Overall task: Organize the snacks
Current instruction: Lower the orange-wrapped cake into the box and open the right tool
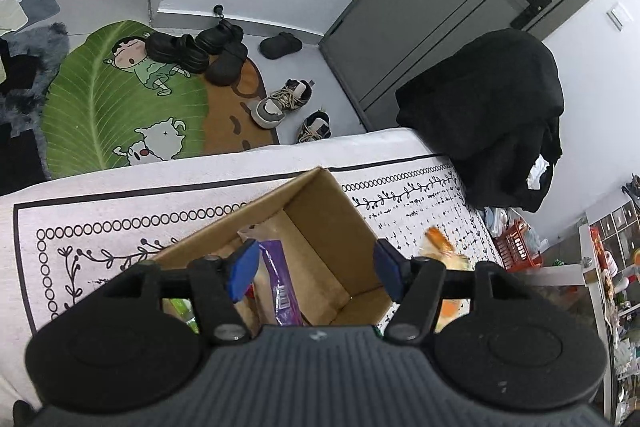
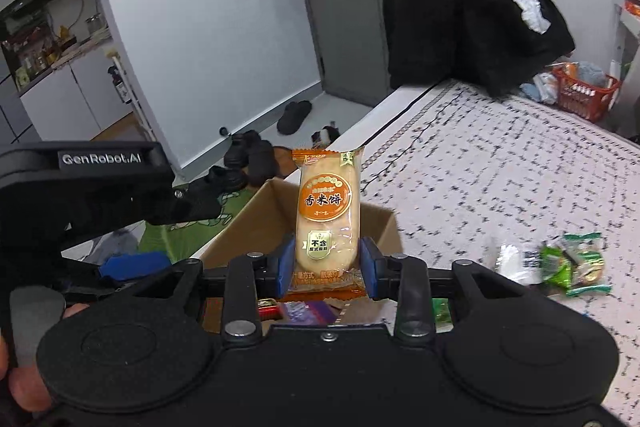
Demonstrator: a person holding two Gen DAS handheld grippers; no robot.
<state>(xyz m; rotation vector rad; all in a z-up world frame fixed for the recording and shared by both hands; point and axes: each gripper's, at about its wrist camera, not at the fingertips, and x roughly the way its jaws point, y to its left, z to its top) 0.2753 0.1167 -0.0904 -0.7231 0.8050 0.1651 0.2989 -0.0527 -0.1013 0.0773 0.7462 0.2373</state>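
While clamped — rice cracker packet [image 2: 327,215] seemingly upright.

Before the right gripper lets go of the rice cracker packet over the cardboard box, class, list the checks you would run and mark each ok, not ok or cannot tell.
1. Right gripper grips the rice cracker packet by its lower end, packet upright: ok.
2. Packet is over the cardboard box opening: cannot tell; in the right wrist view it lines up with the box, depth unclear.
3. Box has free space: ok; bare floor shows beside the purple packet.
4. Left gripper is open and empty: ok.
5. Left gripper is clear of the drop path: not ok; it hangs over the box.
6. Other snacks left to collect: ok; green packets lie on the patterned cloth.
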